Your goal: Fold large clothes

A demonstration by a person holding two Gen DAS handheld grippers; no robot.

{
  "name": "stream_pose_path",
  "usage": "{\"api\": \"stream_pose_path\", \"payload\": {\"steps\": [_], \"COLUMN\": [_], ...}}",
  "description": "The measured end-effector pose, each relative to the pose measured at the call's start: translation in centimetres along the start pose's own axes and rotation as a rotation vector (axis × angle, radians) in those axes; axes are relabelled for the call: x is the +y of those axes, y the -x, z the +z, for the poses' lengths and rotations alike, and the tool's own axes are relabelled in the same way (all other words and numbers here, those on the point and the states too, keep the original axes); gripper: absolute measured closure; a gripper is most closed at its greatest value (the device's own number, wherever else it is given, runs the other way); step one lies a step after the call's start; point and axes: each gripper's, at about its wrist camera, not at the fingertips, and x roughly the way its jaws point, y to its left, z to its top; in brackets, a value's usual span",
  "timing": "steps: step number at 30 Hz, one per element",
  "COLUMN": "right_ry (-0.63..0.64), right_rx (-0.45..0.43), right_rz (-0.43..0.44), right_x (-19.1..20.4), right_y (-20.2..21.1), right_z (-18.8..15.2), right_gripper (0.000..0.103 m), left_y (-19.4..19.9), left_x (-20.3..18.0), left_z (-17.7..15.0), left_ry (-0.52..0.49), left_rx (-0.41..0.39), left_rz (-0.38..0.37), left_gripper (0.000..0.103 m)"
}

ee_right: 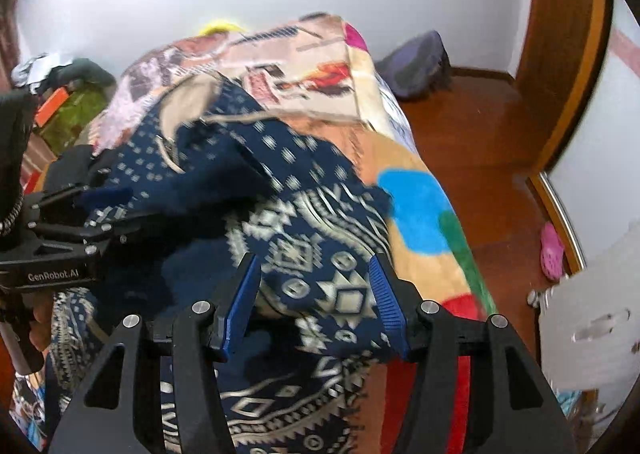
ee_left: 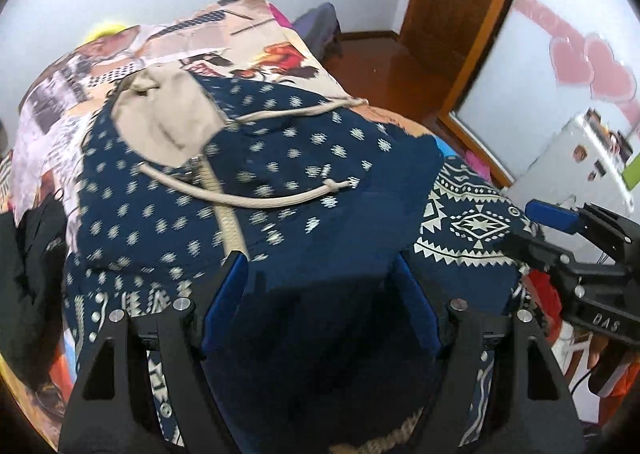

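Bedding came first in size: a bed covered by a multicoloured patchwork-print blanket (ee_left: 168, 41) filled most of both views, its far end running toward the white wall and its right edge dropping to a glossy red-brown wooden floor (ee_right: 492, 141), which lay open beside the bed. On the blanket lay the navy hooded garment with cream geometric print and a beige-lined hood (ee_left: 280, 181), spread over the near half of the bed, with its near hem hanging past the bed's near edge beneath the cameras. Motion blur softened its pattern, especially in the right wrist view, and the lower folds were cut off by the frame.

A cream drawstring cord (ee_left: 256, 199) curved across the chest, and a second length trailed toward the bed's right edge.

The left gripper (ee_left: 320, 278) had its blue-padded fingers spread apart with dark navy cloth bunched between them; whether they pinched it could not be told. The right gripper (ee_right: 316, 294) likewise stood parted over the patterned cloth near the bed's right edge, its hold unclear.
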Motion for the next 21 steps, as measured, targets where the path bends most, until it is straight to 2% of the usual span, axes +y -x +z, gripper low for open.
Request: {"api": "stream_pose_path", "payload": {"steps": [3,6,8,10,11,16,21], "right_ry": [-0.036,-0.076,-0.108,-0.132,-0.139,-0.146,-0.162], "right_rx": [0.012,0.02,0.026,0.028,0.029,0.033,0.036], "right_rz": [0.012,0.027,0.041,0.051,0.054,0.052,0.047], "right_x": [-1.0,-1.9,-2.5,-2.7,-2.8,-2.8,-2.9], "right_y": [-0.3,-0.3,-0.5,-0.6,-0.6,-0.7,-1.0], "right_z": [-0.9,-1.5,-1.8,-1.9,-1.9,-1.9,-1.8], "right_gripper": [0.051,0.05,0.049,0.048,0.048,0.048,0.048], "left_y": [-1.0,-1.5,-1.6,-1.2,-0.7,5.2,11.4], "left_x": [-0.7,-0.6,-0.5,-0.4,-0.3,1.1,4.9], "left_z": [0.4,0.9,1.4,1.9,2.2,3.1,3.2], "left_ry": [-0.021,-0.002,0.006,0.006,-0.006,0.002,0.087], "left_rx": [0.0,-0.007,-0.012,-0.026,-0.021,-0.212,-0.377], "left_rz": [0.034,0.048,0.042,0.038,0.047,0.117,0.189], "left_gripper": [0.031,0.047,0.075,0.092,0.093,0.097,0.097]}}
